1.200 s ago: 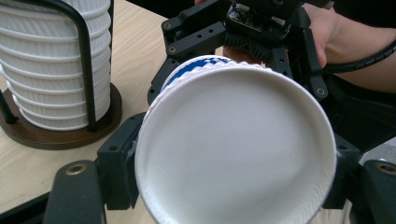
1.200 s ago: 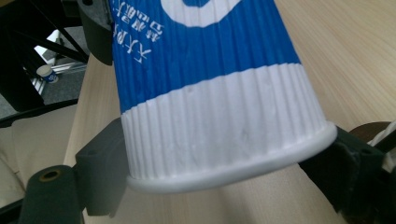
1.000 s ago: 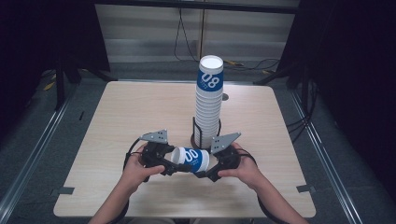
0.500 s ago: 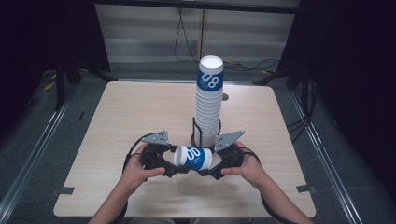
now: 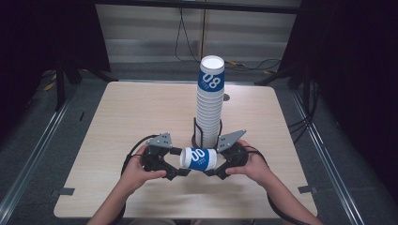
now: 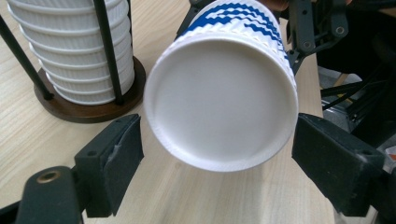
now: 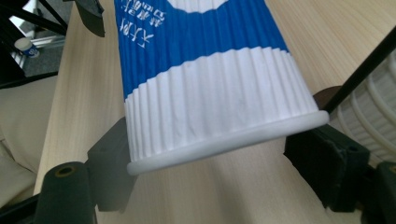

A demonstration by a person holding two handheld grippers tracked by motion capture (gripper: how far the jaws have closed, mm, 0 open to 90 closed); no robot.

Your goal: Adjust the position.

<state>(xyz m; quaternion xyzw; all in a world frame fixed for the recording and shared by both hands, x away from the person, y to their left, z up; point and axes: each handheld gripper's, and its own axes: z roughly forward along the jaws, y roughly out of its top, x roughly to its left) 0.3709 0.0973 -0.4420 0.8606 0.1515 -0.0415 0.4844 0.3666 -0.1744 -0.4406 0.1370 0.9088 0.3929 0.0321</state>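
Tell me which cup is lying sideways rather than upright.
The single blue-and-white cup held level between the two grippers, at the table's near edge. The other cups stand nested upright in the stack in the rack behind it.

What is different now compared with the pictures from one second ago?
The left gripper has just opened its jaws: the pads now stand apart from the base of the paper cup, so it has let go. The right gripper holds the cup at its rim end, lying on its side above the table. The tall stack of cups in its holder has not moved, and both hands stayed in about the same place.
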